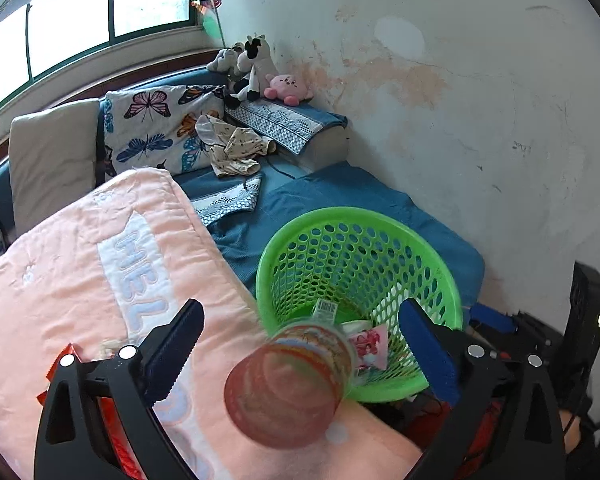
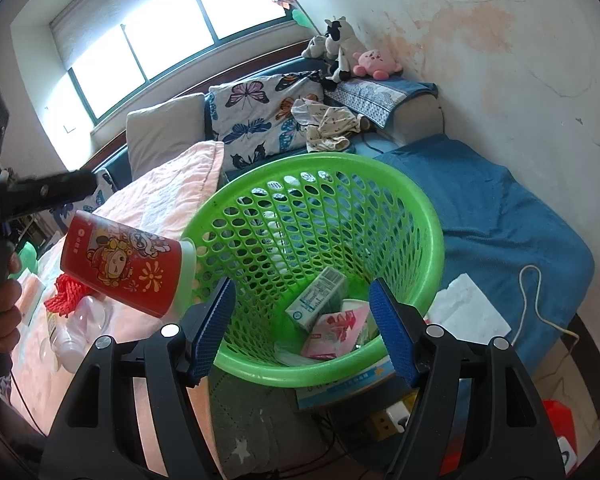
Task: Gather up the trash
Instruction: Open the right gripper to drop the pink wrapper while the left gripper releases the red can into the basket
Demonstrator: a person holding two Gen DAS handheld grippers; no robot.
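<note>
A red printed paper cup (image 1: 288,384) is in mid-air between the wide-open jaws of my left gripper (image 1: 300,352), touching neither finger, blurred, at the rim of the green perforated basket (image 1: 444,264). The right wrist view shows the cup (image 2: 124,264) tilted, its mouth at the basket's left rim (image 2: 436,236). The basket holds a small carton (image 2: 316,300), a pink wrapper (image 2: 336,332) and other scraps. My right gripper (image 2: 304,324) is open and empty, its fingers straddling the basket's near rim.
A pink quilt (image 1: 80,264) covers the bed at left. A clear plastic bottle (image 2: 76,332) and red netting (image 2: 66,292) lie on it. A white tissue (image 2: 468,312) and a cable (image 2: 536,304) lie on the blue blanket (image 2: 508,216). Pillows and plush toys are at the back.
</note>
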